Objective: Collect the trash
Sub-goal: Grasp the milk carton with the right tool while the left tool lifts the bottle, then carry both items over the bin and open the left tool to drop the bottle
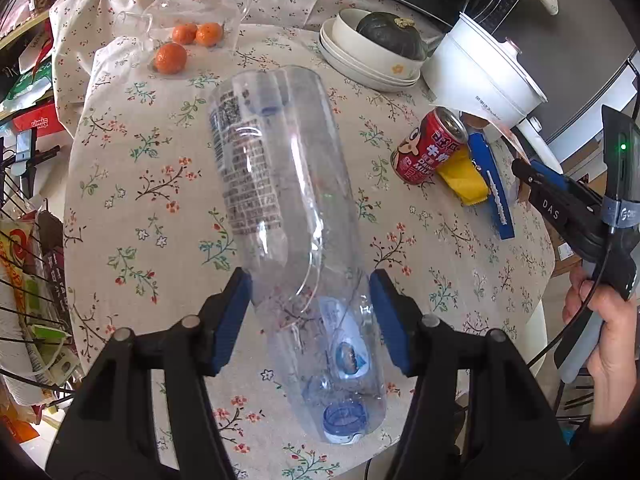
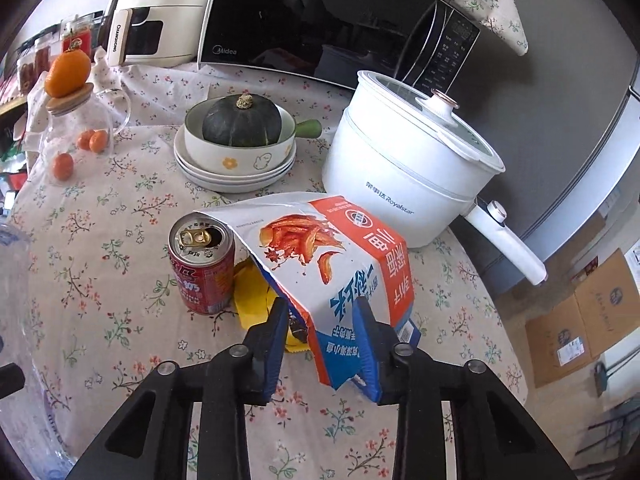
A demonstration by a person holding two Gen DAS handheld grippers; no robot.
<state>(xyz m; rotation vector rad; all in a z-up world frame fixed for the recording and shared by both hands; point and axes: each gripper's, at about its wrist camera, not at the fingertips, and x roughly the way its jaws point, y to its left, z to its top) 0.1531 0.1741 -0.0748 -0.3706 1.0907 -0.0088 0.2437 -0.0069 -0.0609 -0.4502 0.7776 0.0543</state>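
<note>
Left wrist view: we see the left gripper [image 1: 310, 312] clamped across a clear, empty bottle [image 1: 288, 216], its blue pads pressed on the thin wall near the capped end, the long body jutting forward above the table [image 1: 120, 184]. We judge the wall could buckle or slide out of the pads, since the grip sits far from the bottle's middle. The right gripper [image 1: 520, 172] enters at the right edge, near the can [image 1: 430, 148].

Right wrist view: we see the right gripper [image 2: 322, 316] closed on the lower edge of a snack bag [image 2: 340, 256], which drapes over a yellow wrapper [image 2: 250, 292] just beside the open can [image 2: 202, 264]. We judge that dragging the bag could tip the can and spill any dregs onto the cloth. The pot [image 2: 404, 168] stands close behind; a wide swing could strike it.
</note>
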